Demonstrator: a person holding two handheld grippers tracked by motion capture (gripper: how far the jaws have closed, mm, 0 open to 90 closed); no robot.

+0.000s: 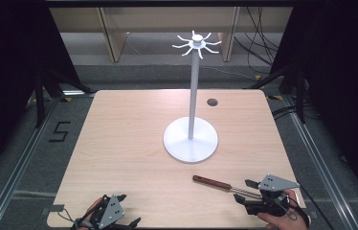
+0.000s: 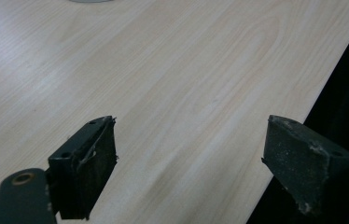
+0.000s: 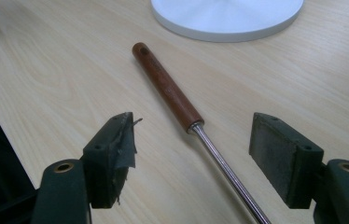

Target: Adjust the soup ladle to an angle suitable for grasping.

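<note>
The right hand-held gripper [image 3: 191, 154] stands spread, its jaws either side of the steel shaft of a wooden-handled utensil [image 3: 168, 88] without touching it. The utensil lies flat on the table [image 1: 119, 143], handle toward 11 o'clock, near the white stand [image 1: 190, 139]. The left hand-held gripper [image 2: 186, 158] is spread too, at the table's 7 o'clock edge.

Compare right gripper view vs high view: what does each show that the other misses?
Right gripper view alone: the hole in the end of the wooden handle and the torn pad on one finger of the right gripper, whose jaws stand open either side of the steel shaft.

High view alone: the stand's pole, its hook crown and the left gripper.

Both: the utensil, the white stand base and the table.
</note>
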